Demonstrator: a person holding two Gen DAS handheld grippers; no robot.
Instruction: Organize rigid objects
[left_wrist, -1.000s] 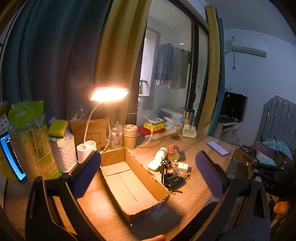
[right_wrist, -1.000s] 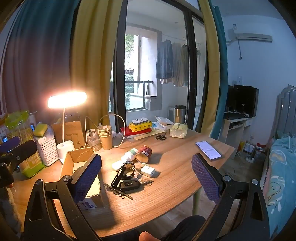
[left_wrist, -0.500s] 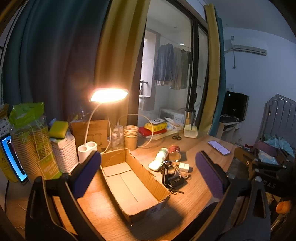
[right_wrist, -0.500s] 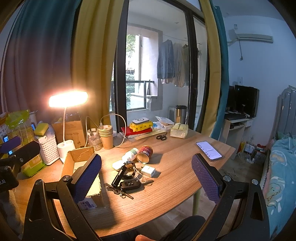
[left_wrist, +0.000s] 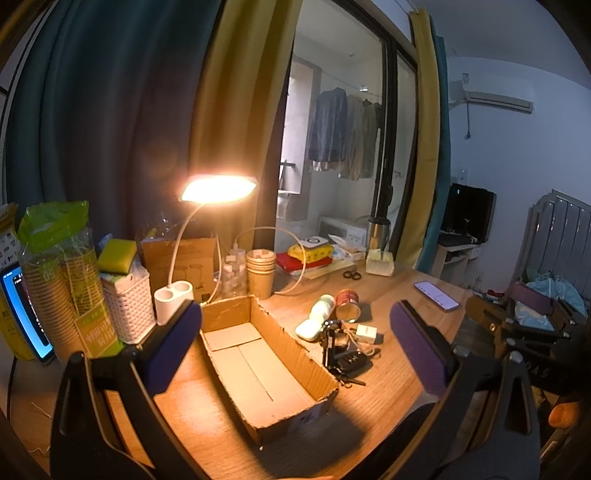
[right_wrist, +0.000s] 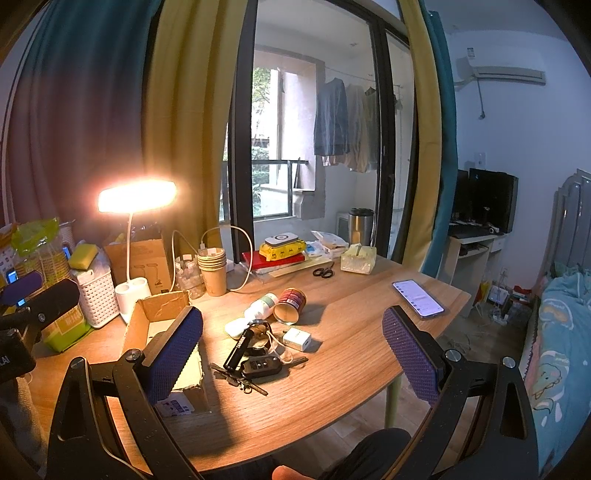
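While right view hides it, left view shows cardboard box (left_wrist: 258, 365) floor—bare.

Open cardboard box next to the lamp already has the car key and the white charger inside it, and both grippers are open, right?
Not quite. The open cardboard box holds nothing, as the left wrist view shows; the black car key and the white charger lie on the wooden table beside it. Both the left gripper and the right gripper are open.

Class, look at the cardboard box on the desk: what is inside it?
The box holds nothing visible: only its bare cardboard floor flaps show. The near inner wall is hidden from view.
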